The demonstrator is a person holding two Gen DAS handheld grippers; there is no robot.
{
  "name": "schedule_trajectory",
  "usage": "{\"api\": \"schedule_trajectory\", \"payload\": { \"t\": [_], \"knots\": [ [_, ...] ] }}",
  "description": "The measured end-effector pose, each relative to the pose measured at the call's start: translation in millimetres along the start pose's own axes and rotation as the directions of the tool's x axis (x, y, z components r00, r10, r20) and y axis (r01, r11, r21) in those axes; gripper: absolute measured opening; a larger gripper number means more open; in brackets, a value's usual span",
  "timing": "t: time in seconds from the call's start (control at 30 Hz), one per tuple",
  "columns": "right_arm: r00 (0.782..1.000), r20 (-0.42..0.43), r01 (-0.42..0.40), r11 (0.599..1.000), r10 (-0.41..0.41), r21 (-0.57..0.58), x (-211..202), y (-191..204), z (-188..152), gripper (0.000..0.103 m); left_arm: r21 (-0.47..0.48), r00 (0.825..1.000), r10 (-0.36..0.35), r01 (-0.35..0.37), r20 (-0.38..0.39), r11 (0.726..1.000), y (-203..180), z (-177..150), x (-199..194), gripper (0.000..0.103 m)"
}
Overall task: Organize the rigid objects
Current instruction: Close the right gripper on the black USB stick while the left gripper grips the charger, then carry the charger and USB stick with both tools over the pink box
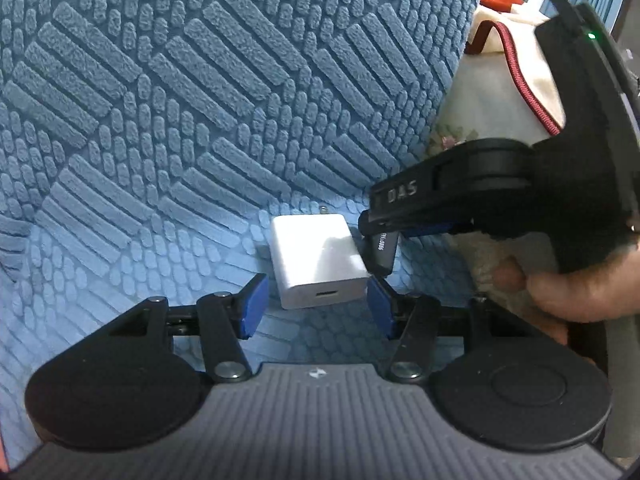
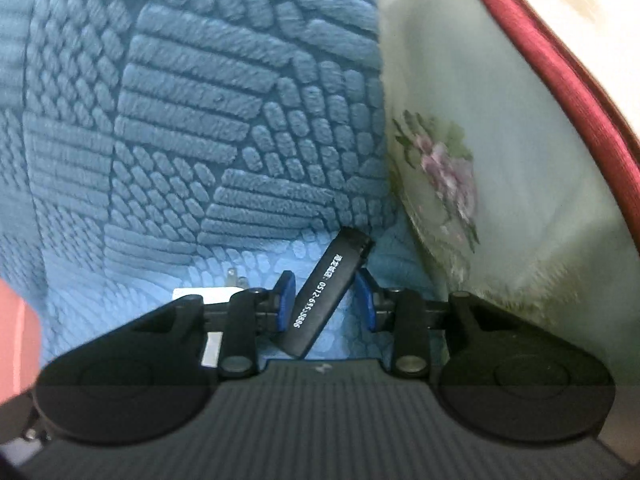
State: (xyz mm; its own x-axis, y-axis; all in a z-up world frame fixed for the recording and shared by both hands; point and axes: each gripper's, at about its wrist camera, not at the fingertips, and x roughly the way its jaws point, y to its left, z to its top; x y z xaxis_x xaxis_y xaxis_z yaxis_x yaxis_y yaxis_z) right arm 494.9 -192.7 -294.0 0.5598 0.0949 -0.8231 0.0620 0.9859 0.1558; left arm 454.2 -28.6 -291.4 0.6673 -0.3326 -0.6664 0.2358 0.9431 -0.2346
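White charger (image 1: 320,260), black lighter (image 2: 326,294), blue woven-textured sofa cover (image 1: 160,100), floral cream cushion (image 2: 460,168).

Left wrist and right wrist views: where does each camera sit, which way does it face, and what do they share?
Left wrist: on the left tongs, facing the white charger on the blue textured cover; the right tongs and a hand show.
Right wrist: on the right tongs, facing the black stick they grip.
Shared: charger, black stick, cover, floral cloth.

I was working in a home: a sofa in textured blue fabric (image 1: 200,100) sat beside a floral cushion (image 2: 460,184) with red piping (image 2: 560,68).
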Motion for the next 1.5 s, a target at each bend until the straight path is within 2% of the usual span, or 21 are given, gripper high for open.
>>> {"api": "schedule_trajectory", "payload": {
  "t": [0.17,0.23,0.4,0.53,0.83,0.93,1.0,1.23,1.37,1.5],
  "knots": [
    [1.0,-0.008,-0.005,0.999,0.004,-0.054,4.6,10.5,3.7,0.037,0.002,1.0,0.008,-0.008,-0.001,1.0,-2.5,-4.8,3.5,0.061],
    [1.0,-0.015,-0.016,0.997,0.015,-0.071,4.8,10.2,3.2,0.034,-0.009,1.0,0.01,-0.009,0.01,1.0,-2.6,-5.8,3.8,0.061],
    [0.999,-0.034,-0.041,0.999,0.041,-0.003,-1.9,-16.1,5.1,0.026,-0.001,1.0,0.022,-0.022,0.019,1.0,-4.2,-5.5,5.8,0.062],
    [0.995,-0.05,-0.089,0.995,0.092,0.051,-6.8,-31.0,3.3,0.021,-0.015,0.999,0.04,-0.04,0.027,0.999,-4.0,-6.1,3.8,0.062],
    [0.985,-0.071,-0.15,0.986,0.155,0.072,-31.7,-50.7,-12.0,0.015,-0.045,0.997,0.064,-0.062,0.04,0.997,-2.7,-0.9,5.5,0.059],
    [0.982,-0.076,-0.171,0.984,0.175,0.054,-41.7,-45.4,-22.3,0.014,-0.079,0.997,0.069,-0.068,0.022,0.995,-0.6,0.7,3.6,0.059],
    [0.978,-0.083,-0.187,0.981,0.19,0.046,-39.6,-41.1,-25.5,0.013,-0.065,0.997,0.078,-0.078,0.008,0.995,-1.2,-1.7,2.8,0.059],
    [0.973,-0.096,-0.205,0.978,0.209,0.047,-24.5,-39.1,-29.6,0.012,-0.072,0.994,0.106,-0.106,0.002,0.992,3.3,-8.6,-3.6,0.058],
    [0.982,-0.074,-0.174,0.984,0.171,-0.028,-22.2,-24.4,-29.1,0.012,-0.065,0.993,0.119,-0.118,0.002,0.991,4.3,-12.7,-10.5,0.058],
    [0.986,-0.059,-0.154,0.988,0.153,-0.017,-29.5,-18.3,-32.4,0.012,-0.107,0.992,0.123,-0.124,-0.008,0.987,10.3,-14.8,-21.3,0.058]
  ]
}}
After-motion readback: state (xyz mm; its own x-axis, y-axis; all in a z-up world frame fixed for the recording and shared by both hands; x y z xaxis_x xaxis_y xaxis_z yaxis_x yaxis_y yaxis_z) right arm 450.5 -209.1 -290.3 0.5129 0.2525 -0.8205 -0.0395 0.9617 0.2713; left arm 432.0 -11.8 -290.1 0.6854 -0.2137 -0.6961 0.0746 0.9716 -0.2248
